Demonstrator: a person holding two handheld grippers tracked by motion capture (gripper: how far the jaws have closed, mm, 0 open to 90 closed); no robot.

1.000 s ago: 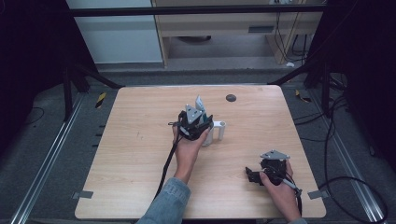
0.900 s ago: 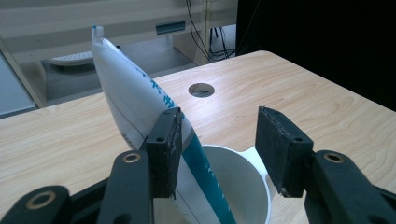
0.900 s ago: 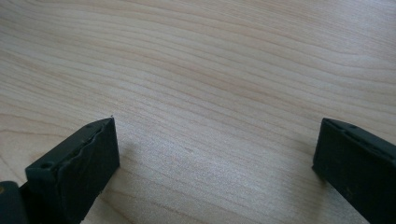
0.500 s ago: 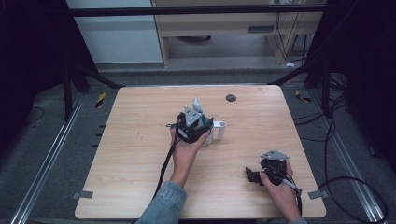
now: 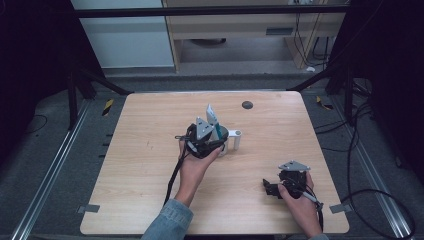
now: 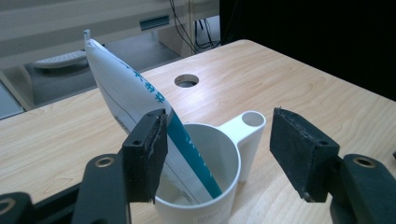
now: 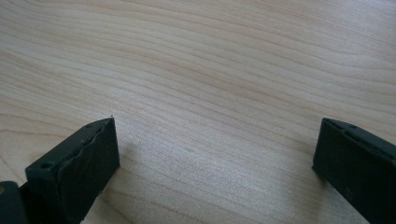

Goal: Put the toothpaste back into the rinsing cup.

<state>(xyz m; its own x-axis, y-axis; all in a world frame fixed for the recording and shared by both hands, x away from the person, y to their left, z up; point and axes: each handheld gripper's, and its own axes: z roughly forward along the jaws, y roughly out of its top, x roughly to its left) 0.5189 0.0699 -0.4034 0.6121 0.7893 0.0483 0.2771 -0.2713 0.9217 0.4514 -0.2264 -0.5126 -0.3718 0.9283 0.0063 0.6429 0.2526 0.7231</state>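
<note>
One tube [image 6: 140,100] leaning in one white cup [image 6: 219,158]; two claws.

A light wood-grain worktop [image 5: 150,165] fills the middle of the frame. Near its centre stands a white cup [image 5: 232,141] with a side handle. A round dark hole [image 5: 247,105] sits toward the upper edge.

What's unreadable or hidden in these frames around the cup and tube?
- Tube: its lower end, left gripper view, hidden inside the white cup.
- Tube print: left gripper view, blurred and partly behind a finger.
- Cup base: left gripper view, cut off by the bottom edge.
- Cup in the high view: mostly covered by the left gripper.
- Right gripper fingers: high view, too small and dark.
</note>
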